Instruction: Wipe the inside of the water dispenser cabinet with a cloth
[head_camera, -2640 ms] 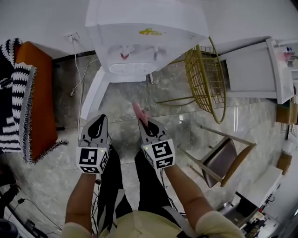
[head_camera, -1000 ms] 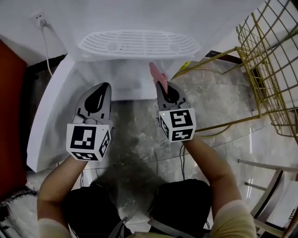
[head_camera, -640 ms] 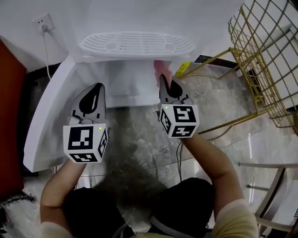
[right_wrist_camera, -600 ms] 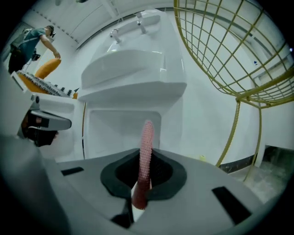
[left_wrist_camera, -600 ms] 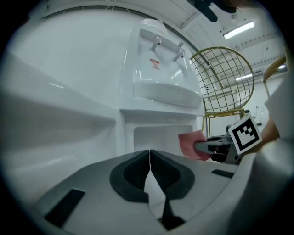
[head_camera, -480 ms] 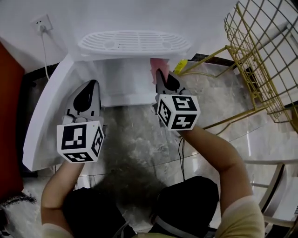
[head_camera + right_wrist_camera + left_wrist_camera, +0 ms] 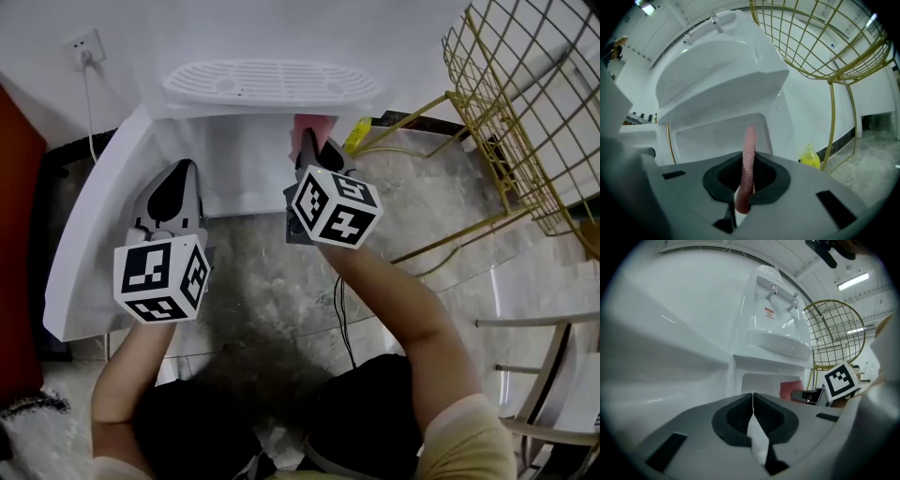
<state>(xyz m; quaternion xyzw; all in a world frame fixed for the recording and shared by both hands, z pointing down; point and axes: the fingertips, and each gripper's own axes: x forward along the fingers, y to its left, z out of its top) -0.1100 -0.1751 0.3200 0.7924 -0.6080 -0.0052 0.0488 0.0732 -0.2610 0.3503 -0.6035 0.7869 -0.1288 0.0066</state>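
- The person's forearms (image 7: 384, 300) reach forward over the grey marbled floor (image 7: 272, 281), one gripper in each hand.
- The left gripper (image 7: 181, 176) hovers in front of the open white cabinet door (image 7: 89, 234). In the left gripper view its jaws are pressed together (image 7: 753, 401) with nothing between them.
- The right gripper (image 7: 309, 155) is ahead of the left one and is clenched on the pink knobbly cloth (image 7: 306, 131).
- In the right gripper view the cloth (image 7: 748, 150) stands upright and edge-on in the middle of the jaws (image 7: 749, 164). Its lower end is pinched between the black pads and its free end rises past the tips.
- The cloth's free end is at the mouth of the white water dispenser cabinet's opening (image 7: 239, 159), towards its right side. Whether it touches the inner wall cannot be told.
- From the left gripper view the cloth (image 7: 791, 390) shows at the right edge of that opening (image 7: 759, 383).
- Above the opening juts the dispenser's white slotted drip tray (image 7: 272, 84).
- A small yellow bottle (image 7: 811, 158) stands on the floor just right of the dispenser.
- The gold wire chair (image 7: 530, 103) is further right.
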